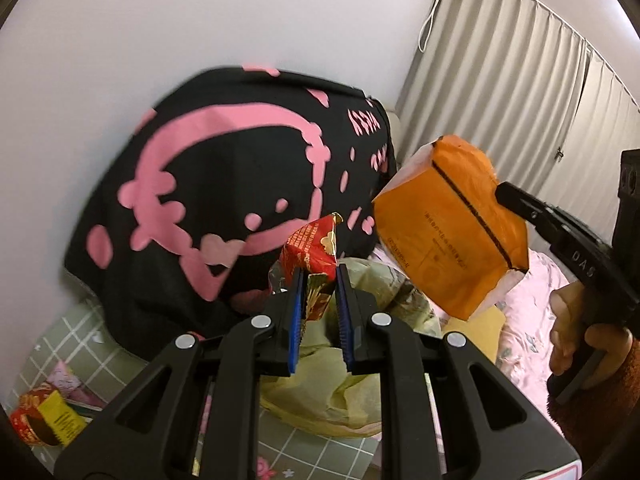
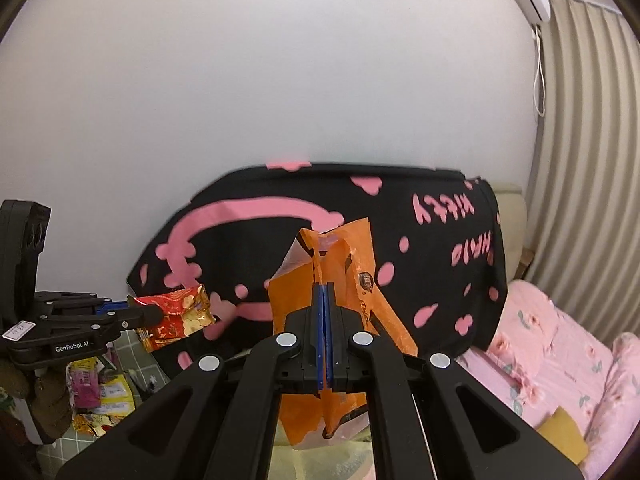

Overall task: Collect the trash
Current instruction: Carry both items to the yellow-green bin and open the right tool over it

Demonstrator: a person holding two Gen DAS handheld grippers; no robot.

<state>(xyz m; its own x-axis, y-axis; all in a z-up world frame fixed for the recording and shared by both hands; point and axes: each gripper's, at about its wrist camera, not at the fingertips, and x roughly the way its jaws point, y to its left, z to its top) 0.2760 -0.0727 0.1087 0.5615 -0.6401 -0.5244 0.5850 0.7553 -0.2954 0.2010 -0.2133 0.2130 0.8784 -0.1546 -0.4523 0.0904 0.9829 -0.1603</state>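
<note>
your left gripper pinches a red foil wrapper; your right gripper, jaws clamped, holds an orange bag near the black blanket.

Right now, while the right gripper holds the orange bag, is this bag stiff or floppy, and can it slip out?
The orange bag probably is light and floppy: it looks crumpled, and its torn lower edge hangs loose. It seems thin foil or plastic, so it may slide, but the right gripper is shut on a fold, which likely holds. It would crush rather than break.
</note>
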